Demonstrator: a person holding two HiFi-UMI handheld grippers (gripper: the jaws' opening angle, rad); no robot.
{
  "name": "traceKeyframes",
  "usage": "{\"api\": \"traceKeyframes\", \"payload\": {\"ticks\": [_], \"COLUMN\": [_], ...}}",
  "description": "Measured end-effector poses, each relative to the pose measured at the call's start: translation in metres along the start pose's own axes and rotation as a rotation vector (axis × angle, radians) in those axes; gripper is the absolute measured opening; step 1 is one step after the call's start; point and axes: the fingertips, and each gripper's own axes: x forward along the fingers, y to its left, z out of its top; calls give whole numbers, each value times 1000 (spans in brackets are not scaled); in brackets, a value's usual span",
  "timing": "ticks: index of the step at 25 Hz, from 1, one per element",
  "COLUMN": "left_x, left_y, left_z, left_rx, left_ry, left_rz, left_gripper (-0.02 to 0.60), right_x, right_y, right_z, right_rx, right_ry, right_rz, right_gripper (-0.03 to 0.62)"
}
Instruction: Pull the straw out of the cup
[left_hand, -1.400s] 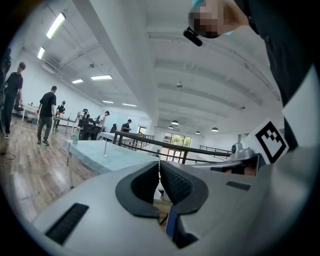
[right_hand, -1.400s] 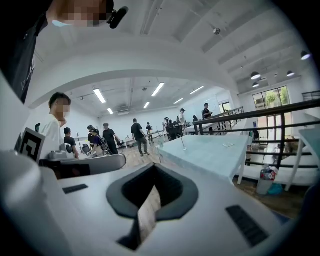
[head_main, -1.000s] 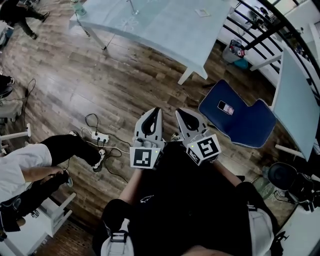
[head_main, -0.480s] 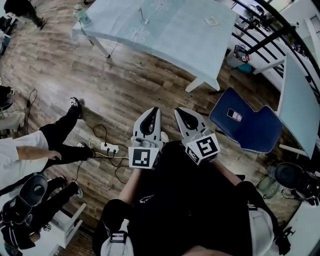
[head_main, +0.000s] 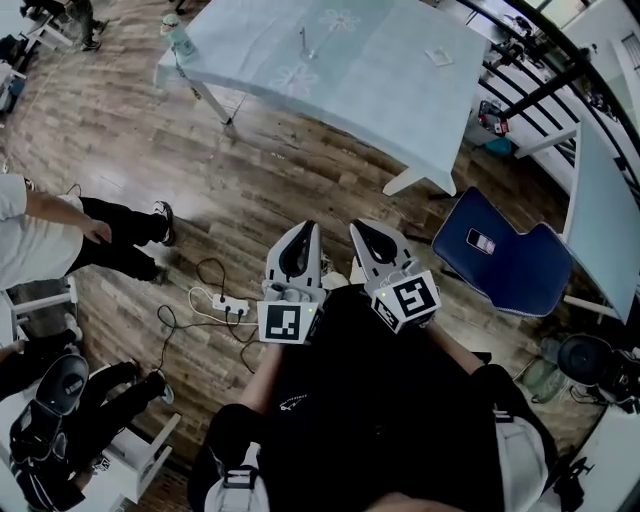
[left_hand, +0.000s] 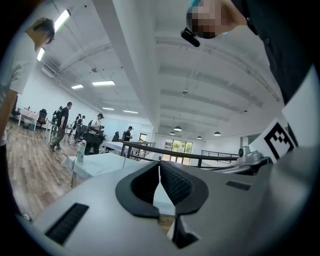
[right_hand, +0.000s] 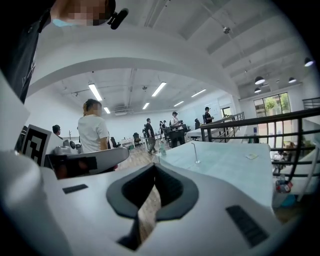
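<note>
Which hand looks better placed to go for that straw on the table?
Left, barely: the straw stands straight ahead of the left gripper; the right gripper sits further aside. Both are shut, empty and far from the table.

Large open-plan indoor hall, a shared workspace rather than a home. Evidence:
- dark wood-plank floor (head_main: 150, 130) throughout
- high white beamed ceiling (left_hand: 215, 75) with long strip lights (right_hand: 95, 92)
- pale blue cloth-covered surface (head_main: 380, 70) at far centre
- black metal railing (head_main: 535, 85) along the far right
- blue padded chair (head_main: 510, 265) at right
- white power strip (head_main: 231, 306) with loose black cables (head_main: 207, 268) on the floor, near left
- several standing people (right_hand: 149, 131) far off in the hall
</note>
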Motion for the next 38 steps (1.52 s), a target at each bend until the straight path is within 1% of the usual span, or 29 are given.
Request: {"api": "traceKeyframes", "payload": {"ticks": [5,9,13,18,21,26,29,34,38], "left_x": [5,15,26,44,60,93,117,149,176], "left_y": [12,23,46,73,81,100,116,137,147], "left_z": [-4,-3,3,6,3,7,16,28,35], "left_rx": [-7,9,29,15,16,24,39,39,48], "left_ry": [7,2,2,6,11,19,33,-2,17], "left_rz": [7,23,53,57,35,10,14,31,33], "left_gripper": [20,20,20,20,20,20,20,20,20], "right_x": [15,34,60,92,109,146,169,202,220], "right_y": [8,1,0,-3,-13,-30,-43,-69,-88], "right_z": [-6,-2,1,8,13,25,36,54,68], "right_rx": [-3,-5,7,12,24,41,46,46,46], "right_ry": [12,7,16,17,20,17,15,-7,-27], "right_rz": [32,44,66,80,73,63,70,67,60], "right_gripper": [11,11,9,11,11,11,11,11,11]}}
